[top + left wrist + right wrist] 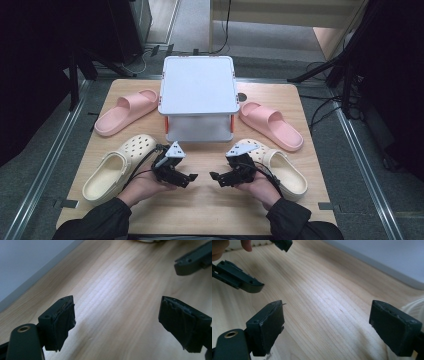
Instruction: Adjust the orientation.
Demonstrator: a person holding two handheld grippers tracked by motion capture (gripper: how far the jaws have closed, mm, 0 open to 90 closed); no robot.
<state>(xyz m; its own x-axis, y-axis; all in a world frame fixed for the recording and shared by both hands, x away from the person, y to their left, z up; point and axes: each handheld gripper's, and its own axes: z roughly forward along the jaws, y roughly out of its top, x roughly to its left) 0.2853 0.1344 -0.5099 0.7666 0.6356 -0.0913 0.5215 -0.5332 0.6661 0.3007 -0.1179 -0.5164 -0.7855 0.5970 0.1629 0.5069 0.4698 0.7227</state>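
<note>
High view: both grippers wait between the clogs

High view shows the left gripper (194, 177) and the right gripper (214, 177) facing each other low over the table (205, 212), jaws spread wide, nothing between them. One cream clog (117, 166) lies behind the left jaws, the other cream clog (280, 169) behind the right jaws. I judge the work has not started; next, a gripper must turn toward its clog and take the rim.

I'm working in a lab-style recording space: my wooden table (200, 210) stands on grey carpet (45, 165), framed by metal rails (47, 160) left and right, with black stands (325, 70) and loose cables (320, 110) at the far side.
</note>
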